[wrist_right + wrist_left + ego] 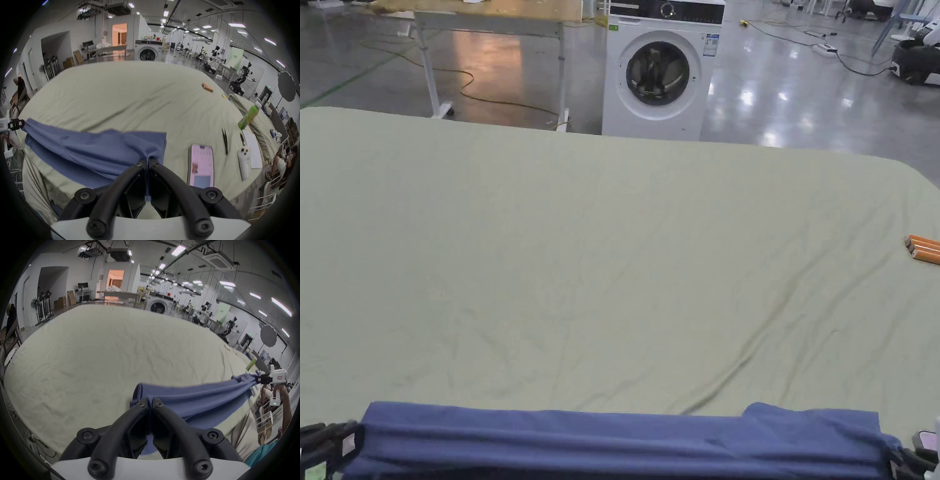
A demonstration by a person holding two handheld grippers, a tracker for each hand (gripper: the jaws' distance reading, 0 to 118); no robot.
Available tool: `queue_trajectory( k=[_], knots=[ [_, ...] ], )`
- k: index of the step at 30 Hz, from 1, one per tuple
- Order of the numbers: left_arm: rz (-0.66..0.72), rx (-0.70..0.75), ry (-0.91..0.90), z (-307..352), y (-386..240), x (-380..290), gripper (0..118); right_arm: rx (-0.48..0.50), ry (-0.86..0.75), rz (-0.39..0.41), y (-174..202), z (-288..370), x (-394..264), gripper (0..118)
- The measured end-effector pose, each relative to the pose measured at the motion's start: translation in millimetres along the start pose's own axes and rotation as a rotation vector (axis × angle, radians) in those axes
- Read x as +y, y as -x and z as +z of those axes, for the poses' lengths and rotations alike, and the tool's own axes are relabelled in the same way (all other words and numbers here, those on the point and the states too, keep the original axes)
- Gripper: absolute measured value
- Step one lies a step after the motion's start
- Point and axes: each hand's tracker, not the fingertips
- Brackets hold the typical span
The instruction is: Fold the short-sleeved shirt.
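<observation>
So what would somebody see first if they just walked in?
Probably the blue shirt, stretched along the near edge of the big green-covered table between the left gripper and the right gripper, each pinching one end. Next, the white washing machine standing behind the table.

Left gripper (pixel 150 400) sits at the lower centre of its own view, jaws pinched together on cloth; right gripper (pixel 147 160) likewise, both held far apart.

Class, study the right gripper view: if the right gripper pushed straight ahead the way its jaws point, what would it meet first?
The blue shirt, already pinched in the right gripper. Past it, likely just the bare green sheet; the phone lies off to the side. Depth is uncertain.
</observation>
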Motion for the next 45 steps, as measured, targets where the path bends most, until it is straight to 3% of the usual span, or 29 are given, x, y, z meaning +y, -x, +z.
queue_trajectory(
  k=[10,15,16,19,20,22,28,34,37,39,40,42,45],
  knots=[
    [-0.021,0.06,0.088,-20,-5,-36,0,-0.002,0.104,-0.004,8,-29,-39,1],
    [-0.014,0.088,0.084,-26,-10,-34,6,0.001,0.125,-0.005,13,-41,-45,4],
    [-0.016,0.086,0.082,-25,-11,-32,11,-0.004,0.121,0.007,13,-38,-44,10],
    [-0.032,0.114,0.03,-20,-19,-21,30,-0.076,0.096,0.026,17,-23,-36,63],
    [-0.037,0.13,-0.01,-18,-23,-15,43,-0.101,0.062,0.035,19,-14,-31,73],
    [-0.045,0.128,-0.056,-15,-30,-5,50,-0.123,-0.009,0.029,22,2,-20,73],
    [-0.095,0.099,-0.195,-20,-65,34,50,-0.139,-0.299,-0.083,42,32,25,73],
    [-0.197,0.152,-0.365,-31,-113,68,44,-0.13,-0.538,-0.123,101,17,68,70],
    [-0.237,0.204,-0.49,-30,-137,80,33,-0.099,-0.643,-0.12,129,9,87,48],
    [-0.232,0.222,-0.542,-33,-143,87,22,-0.109,-0.696,-0.119,144,7,95,19],
    [-0.223,0.231,-0.561,-33,-147,89,16,-0.108,-0.72,-0.115,148,5,99,10],
    [-0.221,0.241,-0.6,-30,-154,94,2,-0.104,-0.755,-0.122,158,5,105,7],
    [-0.233,0.285,-0.662,-26,-161,96,0,-0.094,-0.82,-0.115,168,6,109,4]
  ],
)
